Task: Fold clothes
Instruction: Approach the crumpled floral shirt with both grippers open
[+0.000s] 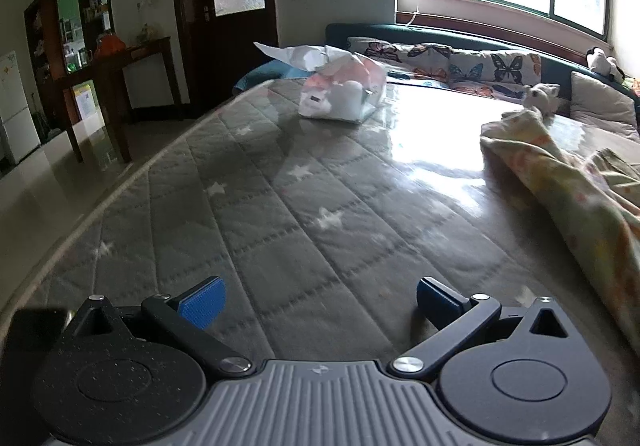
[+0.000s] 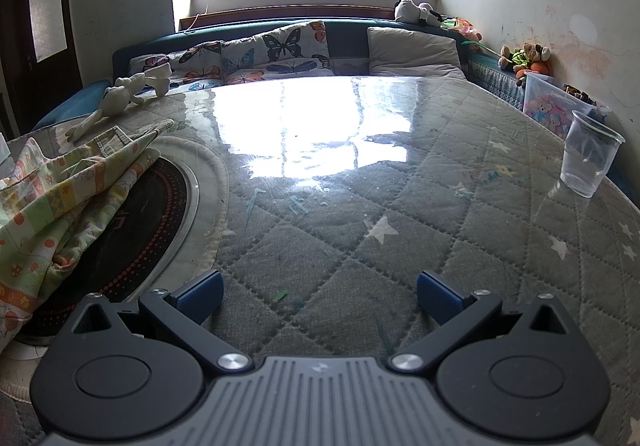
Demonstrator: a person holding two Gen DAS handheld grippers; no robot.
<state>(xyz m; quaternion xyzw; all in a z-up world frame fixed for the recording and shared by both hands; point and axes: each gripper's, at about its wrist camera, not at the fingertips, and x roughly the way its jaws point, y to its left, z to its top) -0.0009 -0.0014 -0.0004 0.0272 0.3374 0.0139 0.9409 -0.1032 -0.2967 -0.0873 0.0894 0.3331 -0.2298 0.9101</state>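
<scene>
A crumpled garment with a pale green, yellow and orange print [image 1: 568, 182] lies on the glass-topped table at the right of the left wrist view. The same garment [image 2: 68, 198] fills the left edge of the right wrist view, draped partly over a round black hob. My left gripper [image 1: 320, 298] hovers over bare table to the left of the cloth, its blue pads wide apart with nothing between them. My right gripper [image 2: 320, 294] hangs to the right of the cloth, also open and empty.
A grey quilted cloth with white stars under glass covers the table [image 2: 400, 206]. A tissue pack [image 1: 344, 94] stands at the far side, a clear plastic cup [image 2: 588, 158] at the right edge, a white plush toy [image 2: 120, 94] beyond the garment. Butterfly cushions and a sofa lie behind.
</scene>
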